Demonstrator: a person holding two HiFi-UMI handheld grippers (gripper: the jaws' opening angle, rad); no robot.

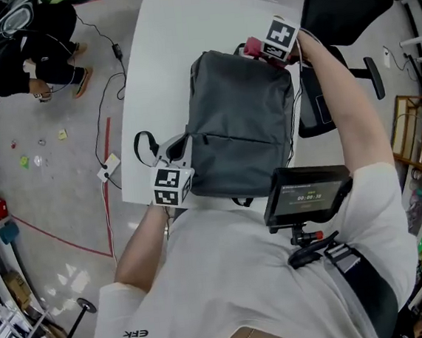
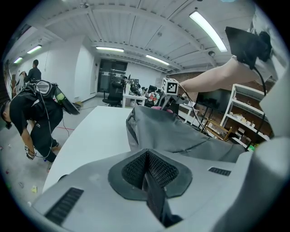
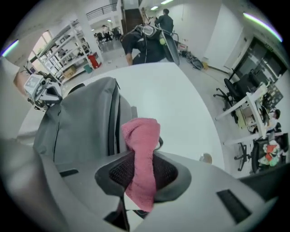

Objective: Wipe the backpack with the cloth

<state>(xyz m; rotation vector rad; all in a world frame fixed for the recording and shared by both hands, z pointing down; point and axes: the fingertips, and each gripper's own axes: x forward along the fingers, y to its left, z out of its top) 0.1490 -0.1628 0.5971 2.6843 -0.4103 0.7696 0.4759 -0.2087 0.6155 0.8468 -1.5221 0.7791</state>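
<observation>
A grey backpack (image 1: pixel 240 124) lies flat on the white table (image 1: pixel 162 50). My right gripper (image 1: pixel 262 48) is at the backpack's far top edge and is shut on a pink cloth (image 1: pixel 253 47). In the right gripper view the cloth (image 3: pixel 141 136) sticks up out of the jaws (image 3: pixel 138 158), right beside the backpack (image 3: pixel 86 118). My left gripper (image 1: pixel 178 156) sits at the backpack's near left corner, next to a black strap loop (image 1: pixel 143 145). In the left gripper view its jaws (image 2: pixel 147 156) are shut, with the backpack (image 2: pixel 172 131) just ahead; nothing shows between them.
A black office chair (image 1: pixel 343 3) stands past the table's far right corner. A person (image 1: pixel 30 63) crouches on the floor to the left, near cables (image 1: pixel 110 85). A small monitor (image 1: pixel 306 192) hangs at my chest. Shelves (image 1: pixel 416 137) line the right side.
</observation>
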